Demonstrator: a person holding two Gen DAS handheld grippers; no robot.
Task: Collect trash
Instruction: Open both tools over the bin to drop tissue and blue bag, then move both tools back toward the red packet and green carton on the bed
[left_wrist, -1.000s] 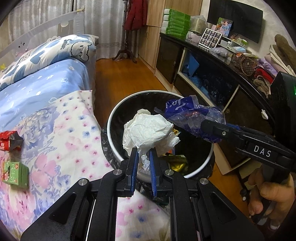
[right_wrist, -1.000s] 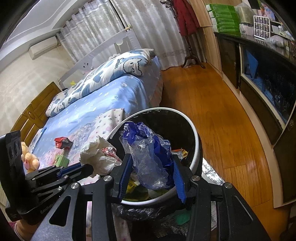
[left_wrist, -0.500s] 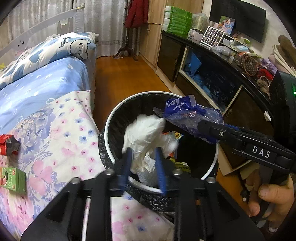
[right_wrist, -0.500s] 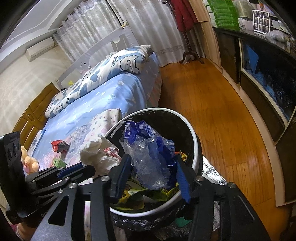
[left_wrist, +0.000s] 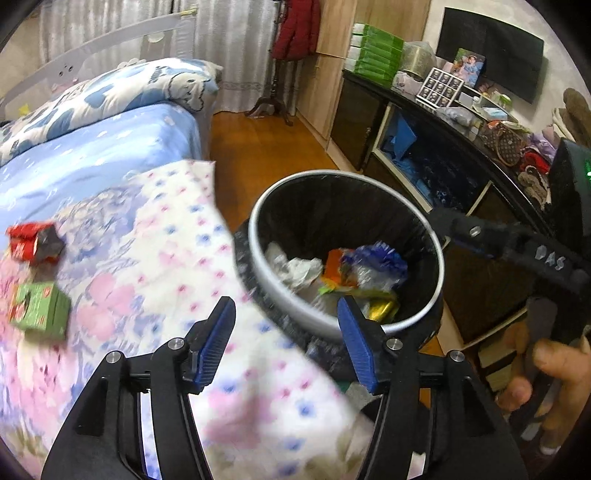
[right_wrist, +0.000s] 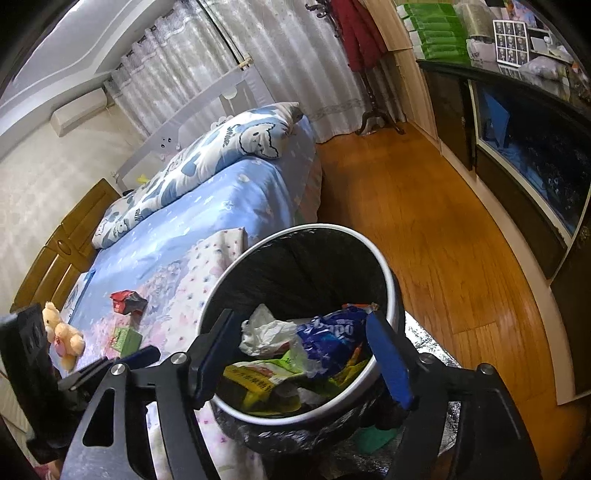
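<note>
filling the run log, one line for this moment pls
left gripper: opening, empty | right gripper: opening, empty | tissue, blue bag: in bin | bed: red wrapper, green box

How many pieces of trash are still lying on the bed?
2. A crumpled red wrapper lies on the floral sheet, and a small green box sits just nearer the camera than it. More could be hidden behind the grippers.

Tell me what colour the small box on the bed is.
Green box, clearest in the left wrist view.
</note>
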